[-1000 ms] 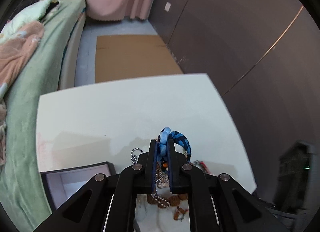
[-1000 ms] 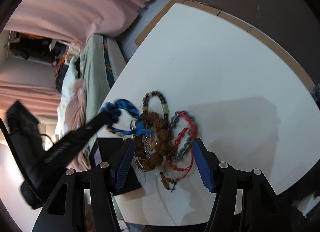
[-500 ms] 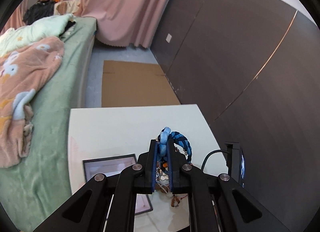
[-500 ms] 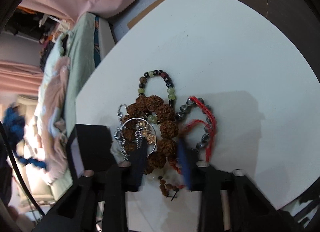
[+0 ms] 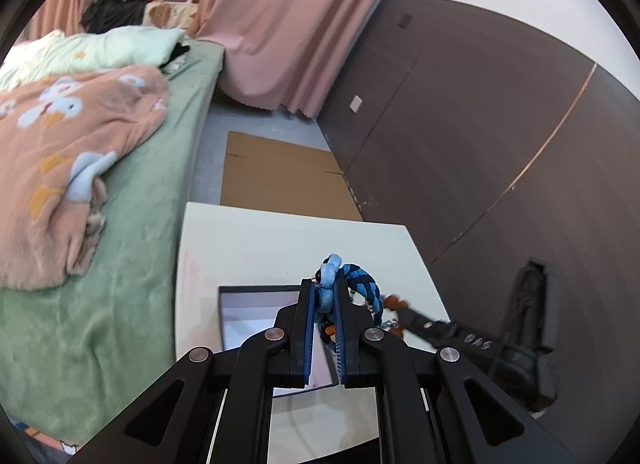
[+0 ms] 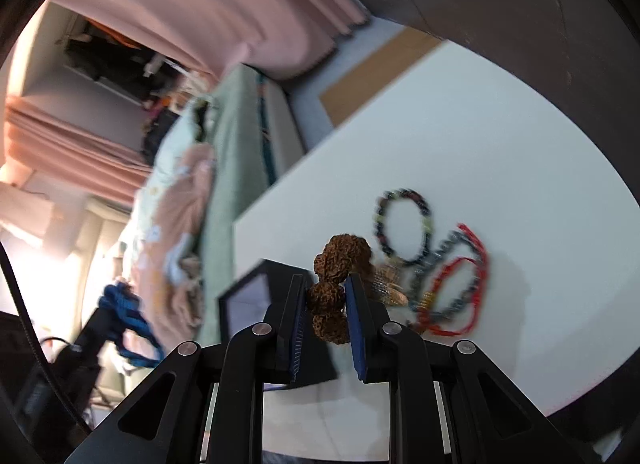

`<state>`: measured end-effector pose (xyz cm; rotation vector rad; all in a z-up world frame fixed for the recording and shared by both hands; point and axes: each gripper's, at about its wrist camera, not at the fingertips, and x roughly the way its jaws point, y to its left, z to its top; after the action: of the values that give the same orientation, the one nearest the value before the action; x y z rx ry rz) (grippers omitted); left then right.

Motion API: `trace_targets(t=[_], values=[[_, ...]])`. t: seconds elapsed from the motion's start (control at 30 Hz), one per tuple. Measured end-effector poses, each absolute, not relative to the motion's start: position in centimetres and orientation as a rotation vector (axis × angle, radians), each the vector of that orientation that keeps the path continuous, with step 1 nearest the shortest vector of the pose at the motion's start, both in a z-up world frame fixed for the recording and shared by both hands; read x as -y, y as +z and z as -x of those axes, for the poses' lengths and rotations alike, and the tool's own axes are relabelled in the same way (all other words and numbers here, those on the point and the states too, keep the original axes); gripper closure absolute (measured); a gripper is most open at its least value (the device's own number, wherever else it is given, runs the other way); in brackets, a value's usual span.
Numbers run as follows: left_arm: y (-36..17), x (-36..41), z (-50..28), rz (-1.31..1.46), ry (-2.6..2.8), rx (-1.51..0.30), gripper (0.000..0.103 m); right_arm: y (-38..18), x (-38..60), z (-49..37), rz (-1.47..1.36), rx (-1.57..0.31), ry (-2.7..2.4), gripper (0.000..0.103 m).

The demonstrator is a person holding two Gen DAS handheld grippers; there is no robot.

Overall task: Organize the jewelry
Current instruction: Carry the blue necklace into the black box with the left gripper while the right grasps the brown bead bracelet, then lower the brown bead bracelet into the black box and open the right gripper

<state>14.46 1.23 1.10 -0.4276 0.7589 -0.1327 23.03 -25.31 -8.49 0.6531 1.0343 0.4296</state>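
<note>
My left gripper is shut on a blue braided bracelet and holds it above the open black jewelry box on the white table. My right gripper is shut on a brown bracelet of large rough seed beads, lifted off the table beside the box. On the table to the right lie a dark bead bracelet, a grey bead bracelet and a red cord bracelet. The left gripper with the blue bracelet shows at lower left in the right wrist view.
A bed with a green cover and a pink blanket runs along the table's left side. Flat cardboard lies on the floor beyond the table. A dark panelled wall stands on the right, pink curtains behind.
My left gripper has risen and pulled back with the blue bracelet. My right gripper has closed on the brown seed bracelet and lifted it out of the pile.
</note>
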Motion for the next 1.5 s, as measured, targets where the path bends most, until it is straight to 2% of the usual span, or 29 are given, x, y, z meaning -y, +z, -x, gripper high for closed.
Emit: trace_targets(t=[0.5,0.8,0.83,0.87,0.9,0.93,0.97,1.0,1.03,1.1,1.3,1.5], values=[[-0.7,-3.7,-13.7,0.534,-0.125,-0.744,0.092,-2.3,23.5,-21.2,-0.585,-0.830,0.614,0.082],[-0.7,-6.1,-12.7,0.631,-0.105,-0.720,0.089,0.6,19.8,-21.2,-0.490,-0.789,0.734,0.082],[-0.7,-6.6,-12.4,0.641,-0.093,-0.717,0.082,1.1,19.1,-21.2,-0.475,-0.784,0.752,0.082],[-0.6,-6.8,-12.2,0.647,-0.085,-0.712,0.069,1.3,18.7,-21.1,-0.468,-0.780,0.769,0.082],[-0.5,-7.1,-11.8,0.656,-0.072,-0.698,0.060,1.4,18.4,-21.1,-0.466,-0.779,0.782,0.082],[-0.4,-7.4,-11.5,0.662,-0.060,-0.683,0.044,1.5,17.8,-21.2,-0.460,-0.785,0.806,0.081],[-0.1,-7.6,-11.1,0.666,-0.046,-0.661,0.034,1.4,17.0,-21.3,-0.446,-0.807,0.826,0.081],[0.2,-7.7,-10.7,0.666,-0.035,-0.639,0.031,1.1,16.6,-21.4,-0.438,-0.820,0.835,0.077],[0.4,-7.7,-10.5,0.663,-0.032,-0.628,0.029,0.8,16.1,-21.4,-0.430,-0.841,0.853,0.064],[0.9,-7.4,-10.3,0.645,-0.034,-0.626,0.029,0.3,16.0,-21.2,-0.419,-0.854,0.840,0.049],[0.7,-5.7,-10.6,0.609,-0.050,-0.652,0.029,-0.6,19.9,-21.3,-0.496,-0.850,0.772,0.048],[0.0,-3.0,-11.2,0.566,-0.080,-0.696,0.029,-3.0,23.9,-21.9,-0.537,-0.925,0.621,0.048]])
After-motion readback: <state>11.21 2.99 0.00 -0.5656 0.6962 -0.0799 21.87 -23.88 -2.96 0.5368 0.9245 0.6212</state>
